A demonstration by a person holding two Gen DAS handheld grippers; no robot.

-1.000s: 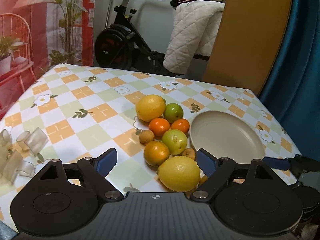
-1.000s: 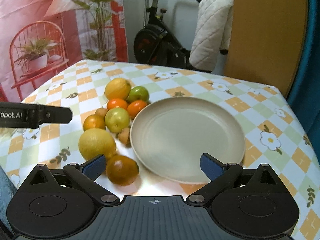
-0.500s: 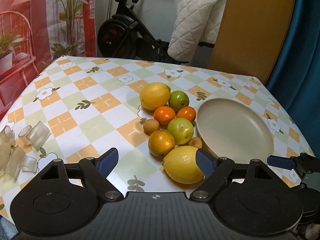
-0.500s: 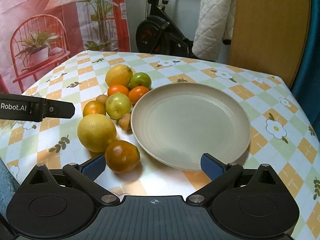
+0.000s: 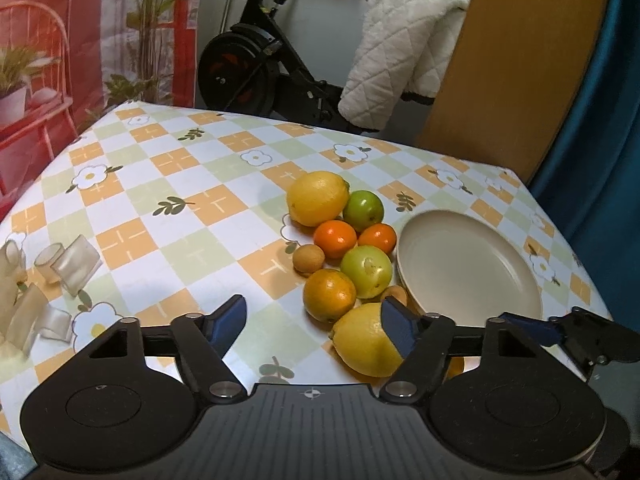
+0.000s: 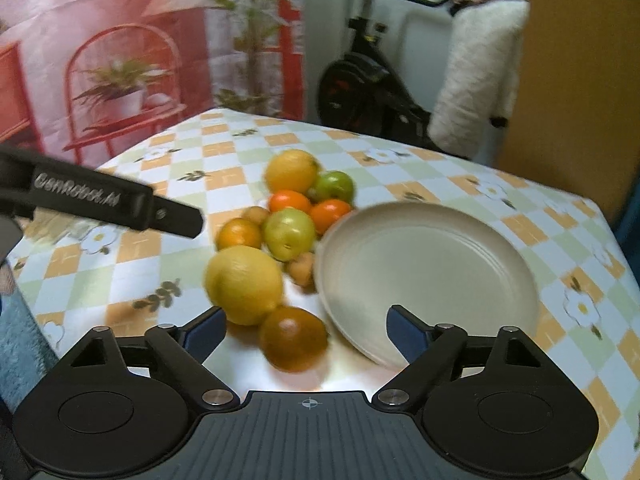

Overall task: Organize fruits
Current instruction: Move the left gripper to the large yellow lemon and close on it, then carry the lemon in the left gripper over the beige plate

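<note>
Jaws parted over round, glossy fruit (image 5: 362, 344).

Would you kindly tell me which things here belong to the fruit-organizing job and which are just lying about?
Job: the fruits, all on the tablecloth beside the plate, which holds nothing; left gripper and right gripper, both open.

Lying about: clear plastic pieces, exercise bike, white quilted coat.

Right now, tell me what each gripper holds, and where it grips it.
Nothing is held. The left gripper and right gripper have just been closing, but both are open, above the fruit; no pads touch anything.
</note>
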